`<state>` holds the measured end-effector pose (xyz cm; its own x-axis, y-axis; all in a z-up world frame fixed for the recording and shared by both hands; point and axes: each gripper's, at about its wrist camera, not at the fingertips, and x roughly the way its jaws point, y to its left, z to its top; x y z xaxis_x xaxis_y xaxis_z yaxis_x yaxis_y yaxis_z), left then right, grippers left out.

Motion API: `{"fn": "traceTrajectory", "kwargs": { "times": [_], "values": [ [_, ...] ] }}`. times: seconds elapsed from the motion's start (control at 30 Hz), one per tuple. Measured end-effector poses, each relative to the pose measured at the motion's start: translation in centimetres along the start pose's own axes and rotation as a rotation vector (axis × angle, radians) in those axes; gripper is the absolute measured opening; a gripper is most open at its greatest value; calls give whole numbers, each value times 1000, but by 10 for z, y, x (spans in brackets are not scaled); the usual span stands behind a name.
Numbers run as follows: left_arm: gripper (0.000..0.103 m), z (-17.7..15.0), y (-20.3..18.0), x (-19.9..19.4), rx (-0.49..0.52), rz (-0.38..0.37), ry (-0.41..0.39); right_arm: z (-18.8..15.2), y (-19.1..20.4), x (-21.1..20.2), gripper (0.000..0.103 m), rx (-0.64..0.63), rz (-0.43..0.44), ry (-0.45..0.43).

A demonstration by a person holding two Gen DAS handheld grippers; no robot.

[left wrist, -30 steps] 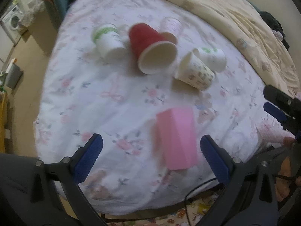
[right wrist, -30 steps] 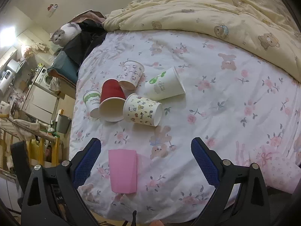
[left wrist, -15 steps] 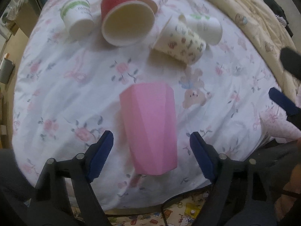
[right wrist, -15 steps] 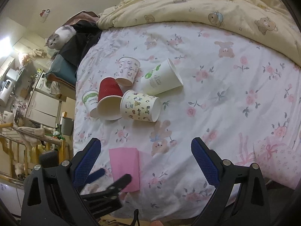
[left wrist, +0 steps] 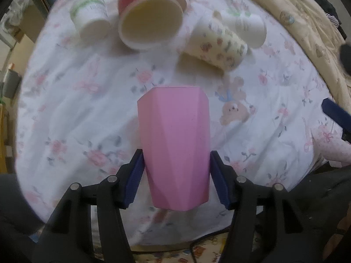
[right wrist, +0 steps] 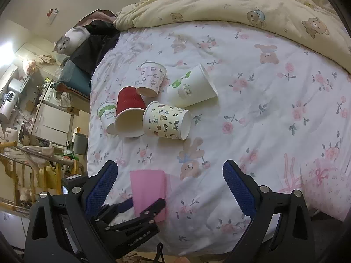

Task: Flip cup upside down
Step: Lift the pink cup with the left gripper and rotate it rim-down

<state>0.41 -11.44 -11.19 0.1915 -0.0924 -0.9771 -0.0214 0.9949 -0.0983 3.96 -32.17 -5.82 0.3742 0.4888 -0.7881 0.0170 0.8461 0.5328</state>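
Left claw (left wrist: 176, 171) now closed in on pink cup (left wrist: 174, 146) — pads touching it, right claw (right wrist: 170, 188) spread wide, holding nothing

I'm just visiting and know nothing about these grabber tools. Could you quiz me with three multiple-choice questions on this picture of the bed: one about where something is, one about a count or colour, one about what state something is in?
1. Where is the pink cup?
A. Between the fingers of the left gripper
B. On the yellow blanket
C. Inside the red cup

2. How many paper cups lie grouped on the sheet?
A. Two
B. Five
C. Eight

3. How does the right gripper stand?
A. Shut on a paper cup
B. Open, holding nothing
C. Shut on the blanket

Answers:
1. A: in the left wrist view the blue pads sit against both sides of the pink cup.
2. B: the right wrist view shows a red cup, three printed ones and a green-banded one.
3. B: its fingers are spread wide with only sheet between them.
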Motion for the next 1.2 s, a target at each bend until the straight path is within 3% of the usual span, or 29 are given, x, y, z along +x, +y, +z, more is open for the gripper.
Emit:
{"fn": "traceTrajectory", "kwargs": {
  "times": [0.53,0.77,0.97,1.2],
  "values": [
    [55,22,72,-90,-2,-9,-163,-5,21,8,99,-38,32,1],
    [55,30,96,-89,-9,-32,-187,-6,34,20,99,-93,-7,10],
    [55,35,100,-78,-55,-120,-159,-7,35,26,99,-120,-48,18],
    [55,31,96,-80,-38,-139,-165,-6,40,33,99,-135,-46,29]
  ]
}}
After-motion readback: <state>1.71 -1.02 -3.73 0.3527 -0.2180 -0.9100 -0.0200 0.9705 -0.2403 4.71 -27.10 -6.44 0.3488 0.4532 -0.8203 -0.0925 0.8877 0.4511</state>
